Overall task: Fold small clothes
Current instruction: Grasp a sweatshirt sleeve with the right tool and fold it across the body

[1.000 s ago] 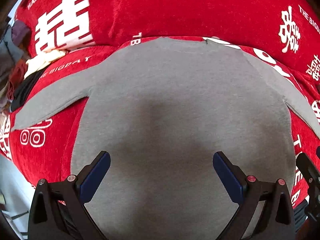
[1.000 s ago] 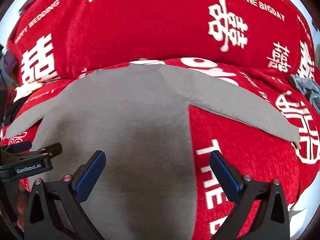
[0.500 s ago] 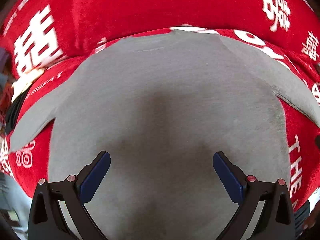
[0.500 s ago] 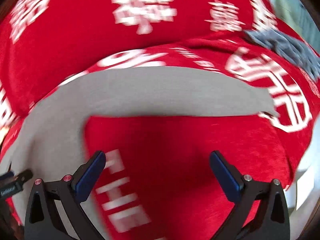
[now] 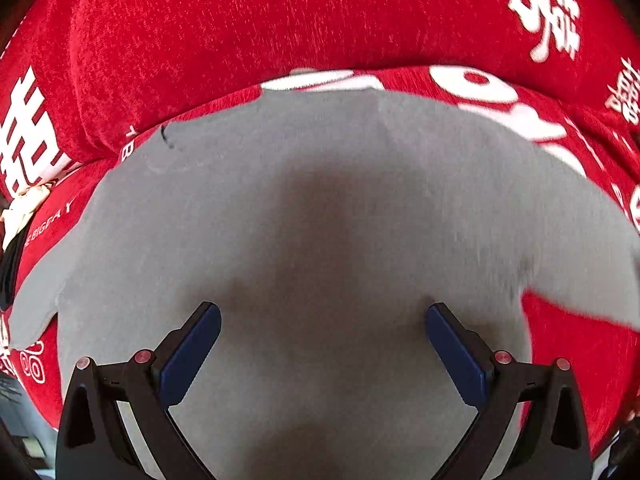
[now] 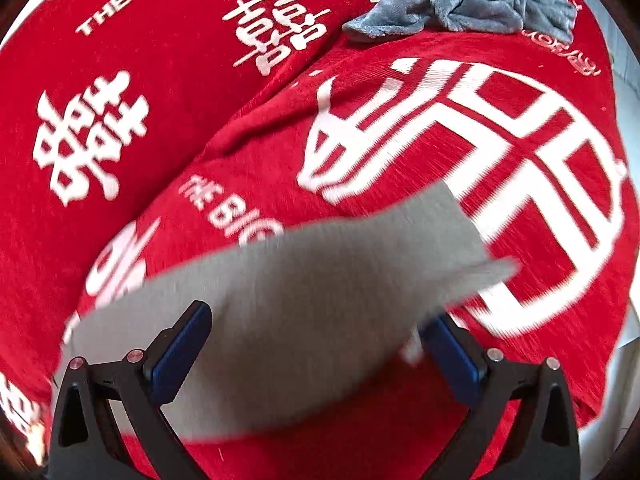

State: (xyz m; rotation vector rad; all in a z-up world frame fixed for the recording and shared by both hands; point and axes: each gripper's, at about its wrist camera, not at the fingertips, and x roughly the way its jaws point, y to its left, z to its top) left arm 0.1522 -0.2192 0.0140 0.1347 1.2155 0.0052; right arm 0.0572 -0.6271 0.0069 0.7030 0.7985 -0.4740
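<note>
A grey long-sleeved top (image 5: 320, 208) lies flat on a red sofa cover. In the left wrist view its body fills the middle, and my left gripper (image 5: 322, 320) hangs open over it with nothing between its blue pads. In the right wrist view the top's right sleeve (image 6: 304, 292) stretches across the frame toward the right. My right gripper (image 6: 316, 320) stands wide over that sleeve, its jaws closing; the sleeve lies between them and the pads do not press on it.
The red cover (image 6: 140, 92) with white lettering drapes the seat and backrest. A crumpled blue-grey garment (image 6: 464, 4) lies at the far right of the seat. A pile of other clothes (image 5: 16, 220) sits at the left edge.
Both grippers have moved across the top; the left now sits lower over its body. The right has rolled and swung from the body out to the right sleeve.
</note>
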